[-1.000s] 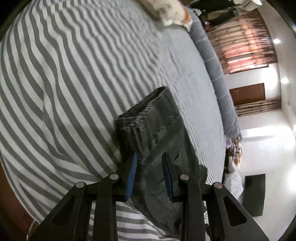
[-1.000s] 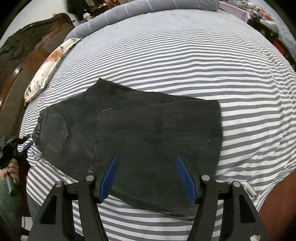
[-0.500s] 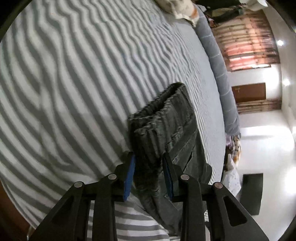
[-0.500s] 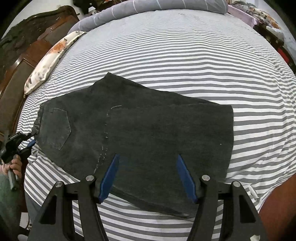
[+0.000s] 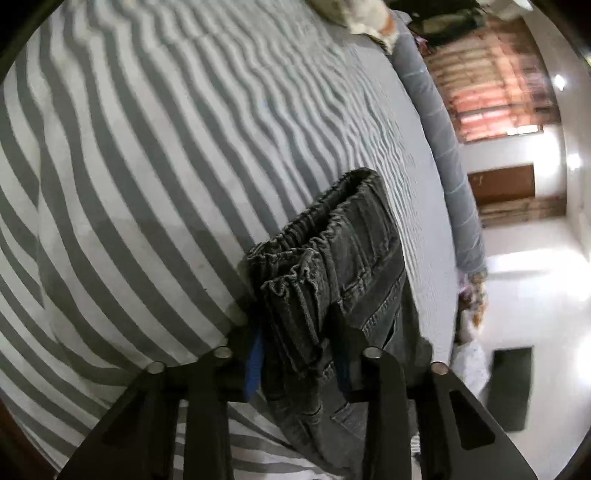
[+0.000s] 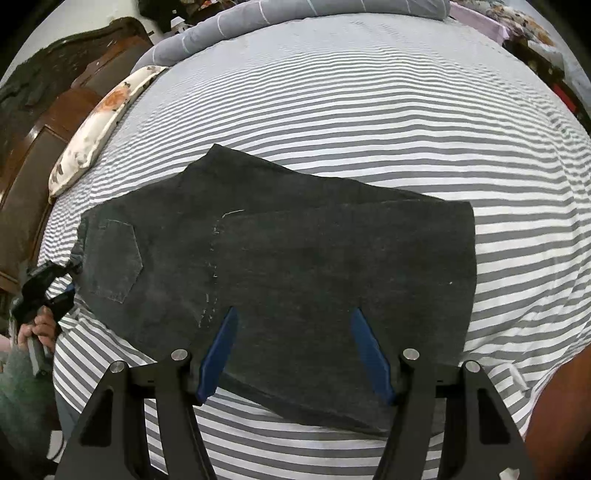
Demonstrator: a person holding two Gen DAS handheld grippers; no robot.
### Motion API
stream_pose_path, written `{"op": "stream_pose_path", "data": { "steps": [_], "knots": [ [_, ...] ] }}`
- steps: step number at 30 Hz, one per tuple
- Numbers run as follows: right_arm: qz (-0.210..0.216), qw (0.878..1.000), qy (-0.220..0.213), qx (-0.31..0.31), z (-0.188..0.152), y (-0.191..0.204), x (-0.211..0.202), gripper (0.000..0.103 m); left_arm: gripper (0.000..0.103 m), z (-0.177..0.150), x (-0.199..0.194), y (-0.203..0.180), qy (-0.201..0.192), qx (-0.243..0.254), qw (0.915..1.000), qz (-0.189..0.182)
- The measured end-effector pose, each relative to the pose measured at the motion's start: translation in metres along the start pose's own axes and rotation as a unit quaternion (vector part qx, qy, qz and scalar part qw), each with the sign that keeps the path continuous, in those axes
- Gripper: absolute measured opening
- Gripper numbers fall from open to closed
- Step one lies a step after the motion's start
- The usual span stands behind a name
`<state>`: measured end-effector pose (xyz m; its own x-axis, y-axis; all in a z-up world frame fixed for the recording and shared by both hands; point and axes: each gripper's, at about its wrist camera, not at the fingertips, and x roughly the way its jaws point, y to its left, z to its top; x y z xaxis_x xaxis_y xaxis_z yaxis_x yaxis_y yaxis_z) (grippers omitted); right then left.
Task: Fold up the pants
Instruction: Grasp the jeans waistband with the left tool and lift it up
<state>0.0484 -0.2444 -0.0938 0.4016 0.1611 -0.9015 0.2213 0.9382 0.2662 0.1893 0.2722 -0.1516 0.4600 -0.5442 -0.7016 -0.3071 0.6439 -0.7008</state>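
Observation:
Dark grey denim pants (image 6: 280, 266) lie folded on a grey-and-white striped bed sheet (image 6: 369, 110), waistband to the left, back pocket up. My right gripper (image 6: 293, 325) hovers open above the pants' near edge, holding nothing. My left gripper (image 5: 295, 332) is shut on the gathered elastic waistband (image 5: 317, 258), and the band bunches up between the jaws. The left gripper also shows in the right wrist view (image 6: 55, 291), at the waistband's near corner, held by a hand.
A floral pillow (image 6: 99, 125) and a long grey bolster (image 6: 295, 14) lie along the far edge of the bed. A dark wooden headboard (image 6: 44, 122) stands at the left. A bare arm (image 6: 561, 413) is at the lower right.
My left gripper has pushed further onto the waistband and closed on it, and the band has lifted and bunched. The right gripper stays open and has barely moved.

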Motion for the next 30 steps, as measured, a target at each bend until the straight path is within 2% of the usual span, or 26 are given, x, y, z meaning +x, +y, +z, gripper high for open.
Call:
{"op": "stream_pose_path", "data": {
  "steps": [4, 9, 11, 15, 21, 24, 30],
  "knots": [
    [0.004, 1.000, -0.008, -0.002, -0.003, -0.002, -0.007, 0.062, 0.022, -0.009, -0.009, -0.028, -0.025, 0.049, 0.9978, 0.037],
    [0.009, 1.000, -0.022, 0.015, -0.003, -0.013, -0.016, 0.062, 0.020, -0.025, -0.031, -0.069, -0.053, 0.110, 0.9911, 0.053],
    [0.010, 0.999, -0.028, 0.021, -0.003, -0.018, -0.020, 0.062, 0.020, -0.039, -0.041, -0.100, -0.062, 0.161, 0.9837, 0.050],
    [0.017, 0.998, -0.042, 0.040, -0.006, -0.032, -0.030, 0.062, 0.019, -0.076, -0.052, -0.163, -0.063, 0.255, 0.9648, 0.021],
    [0.026, 0.995, -0.063, 0.074, -0.013, -0.062, -0.048, 0.062, 0.018, -0.139, -0.038, -0.253, -0.025, 0.331, 0.9419, -0.053],
    [0.027, 0.992, -0.075, 0.096, -0.017, -0.083, -0.060, 0.062, 0.018, -0.177, -0.015, -0.294, 0.006, 0.368, 0.9264, -0.081],
    [0.047, 0.982, -0.098, 0.156, -0.023, -0.128, -0.074, 0.062, 0.018, -0.253, 0.052, -0.339, 0.084, 0.407, 0.9045, -0.094]
  ]
}}
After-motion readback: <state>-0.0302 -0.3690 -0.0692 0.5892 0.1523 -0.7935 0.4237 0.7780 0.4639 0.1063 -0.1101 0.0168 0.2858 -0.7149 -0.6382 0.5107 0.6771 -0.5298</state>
